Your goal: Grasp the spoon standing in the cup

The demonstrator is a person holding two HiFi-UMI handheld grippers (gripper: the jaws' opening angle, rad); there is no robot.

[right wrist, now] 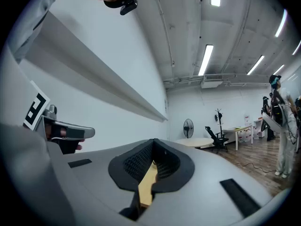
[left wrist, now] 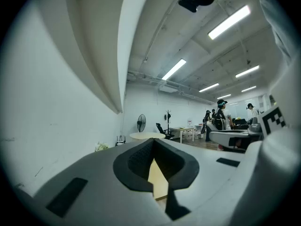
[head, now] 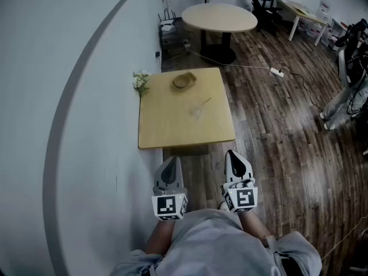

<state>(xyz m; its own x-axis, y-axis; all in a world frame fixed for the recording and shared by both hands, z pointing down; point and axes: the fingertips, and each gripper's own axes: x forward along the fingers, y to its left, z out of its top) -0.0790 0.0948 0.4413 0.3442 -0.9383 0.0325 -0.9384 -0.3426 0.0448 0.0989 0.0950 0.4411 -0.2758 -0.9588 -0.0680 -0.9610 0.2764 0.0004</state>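
Observation:
A clear cup [head: 196, 112] stands on the square wooden table [head: 172, 125], right of its middle, with a thin spoon [head: 204, 102] leaning out of it toward the far right. Both grippers hover close to my body, short of the table's near edge and far from the cup. My left gripper [head: 171, 161] is shut and holds nothing; in the left gripper view its jaws [left wrist: 157, 173] meet, with a strip of table showing beyond them. My right gripper [head: 232, 155] is likewise shut and empty [right wrist: 149, 173].
A wooden bowl [head: 184, 81] sits at the table's far edge, and a small bunch of flowers [head: 140, 80] at its far left corner by the white wall. Beyond stand a round table [head: 219, 17] and a power strip with cable [head: 277, 72]. A person [head: 345, 96] stands at the right.

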